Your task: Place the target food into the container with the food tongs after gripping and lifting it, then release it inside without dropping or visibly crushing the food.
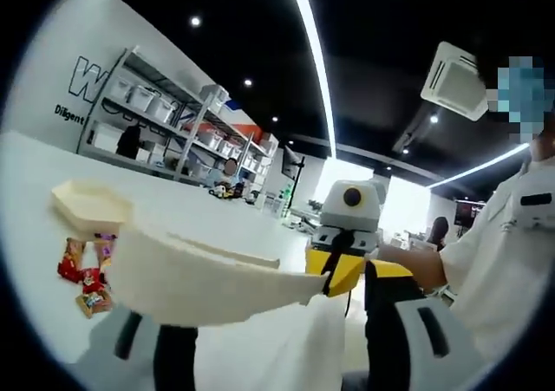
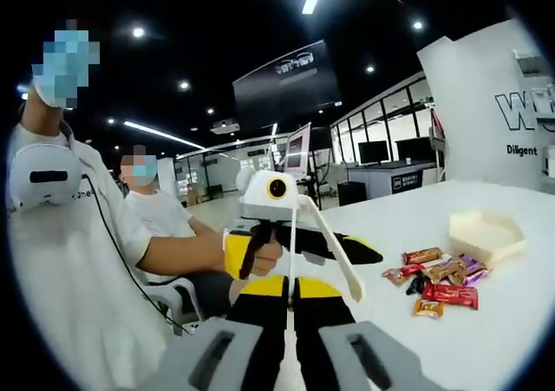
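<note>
Fingers of the left gripper (image 2: 299, 235) clench cream plastic tongs (image 2: 334, 244); right gripper (image 2: 293, 361) fingers sit parted, empty. Small foil-wrapped candies (image 2: 438, 278) on the white counter (image 2: 512, 322) look light, slippery; pinch mid-wrapper gently.

I wear a white short-sleeved shirt (image 2: 78, 261) with a thin black cable (image 2: 117, 252) running down it, and my yellow-and-black handled gripper (image 2: 260, 235) carries a white top.

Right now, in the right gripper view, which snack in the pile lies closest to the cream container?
The purple-wrapped snack at the pile's right end, just below the cream container; the red and orange packets lie farther left and lower.
</note>
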### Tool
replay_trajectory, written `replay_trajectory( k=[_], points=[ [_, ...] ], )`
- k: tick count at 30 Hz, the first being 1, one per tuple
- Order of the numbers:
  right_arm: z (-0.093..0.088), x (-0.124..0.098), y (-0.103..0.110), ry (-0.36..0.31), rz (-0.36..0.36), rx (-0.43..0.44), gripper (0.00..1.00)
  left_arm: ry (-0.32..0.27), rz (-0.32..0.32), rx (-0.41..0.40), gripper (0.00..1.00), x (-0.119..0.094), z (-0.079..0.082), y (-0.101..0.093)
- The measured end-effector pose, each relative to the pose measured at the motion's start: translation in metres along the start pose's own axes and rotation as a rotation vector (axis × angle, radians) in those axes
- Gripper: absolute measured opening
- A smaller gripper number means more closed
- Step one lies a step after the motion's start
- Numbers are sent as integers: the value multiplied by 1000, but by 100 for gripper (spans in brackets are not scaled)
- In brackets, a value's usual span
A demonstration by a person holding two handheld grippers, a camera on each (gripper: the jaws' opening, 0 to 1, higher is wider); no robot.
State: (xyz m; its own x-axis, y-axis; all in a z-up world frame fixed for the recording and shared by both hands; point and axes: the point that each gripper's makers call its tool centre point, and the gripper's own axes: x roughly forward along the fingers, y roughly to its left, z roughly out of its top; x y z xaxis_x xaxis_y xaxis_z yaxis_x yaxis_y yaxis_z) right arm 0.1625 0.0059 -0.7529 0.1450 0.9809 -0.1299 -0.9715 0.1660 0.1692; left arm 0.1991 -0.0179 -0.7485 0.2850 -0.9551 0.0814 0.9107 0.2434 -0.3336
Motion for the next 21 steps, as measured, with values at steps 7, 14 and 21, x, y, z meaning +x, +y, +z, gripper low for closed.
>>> replay_trajectory(
  k=[7, 14, 21],
  points=[
    [26, -6, 4, -133, 38, 31, 0, -93, -103, 2, 69, 7, 24, -28],
    [41, -12, 10, -215, 78, 69, 0, -142, -156, 16, 56, 6, 41, -40],
    [51, -14, 29, -281, 155, 93, 0, -222, -201, -13, 37, 2, 54, -46]
  ],
)
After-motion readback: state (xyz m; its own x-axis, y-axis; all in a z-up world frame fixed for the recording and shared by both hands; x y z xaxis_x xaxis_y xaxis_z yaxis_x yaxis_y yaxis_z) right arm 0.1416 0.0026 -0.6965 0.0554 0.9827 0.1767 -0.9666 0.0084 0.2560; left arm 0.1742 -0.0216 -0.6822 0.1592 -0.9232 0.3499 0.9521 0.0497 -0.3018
